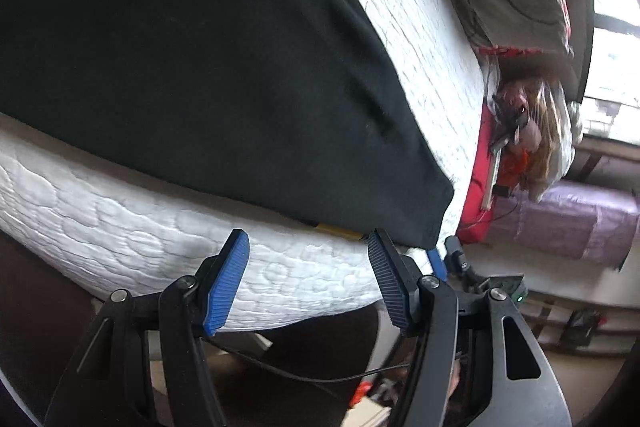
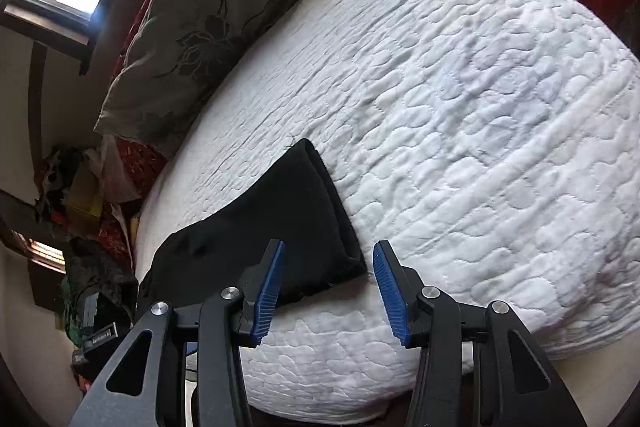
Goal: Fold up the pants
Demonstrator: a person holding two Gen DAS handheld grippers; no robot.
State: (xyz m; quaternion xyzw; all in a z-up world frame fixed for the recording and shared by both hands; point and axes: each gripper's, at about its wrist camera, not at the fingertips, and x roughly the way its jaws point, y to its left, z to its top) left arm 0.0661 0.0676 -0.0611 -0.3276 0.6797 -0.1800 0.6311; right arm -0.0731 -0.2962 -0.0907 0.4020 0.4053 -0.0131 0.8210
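Black, soft-fabric pants [image 2: 276, 227] lie flat on a white quilted mattress [image 2: 460, 115], along its near edge, apparently already doubled. The left gripper [image 1: 308, 279] hovers just off that edge below the cloth, jaws wide apart, empty. The right gripper [image 2: 328, 291] hangs over the pants' near end (hem or waistband, hard to tell), jaws equally wide, empty. Probably between folds: next, each should pinch a corner. Most of the garment's outline is cut off
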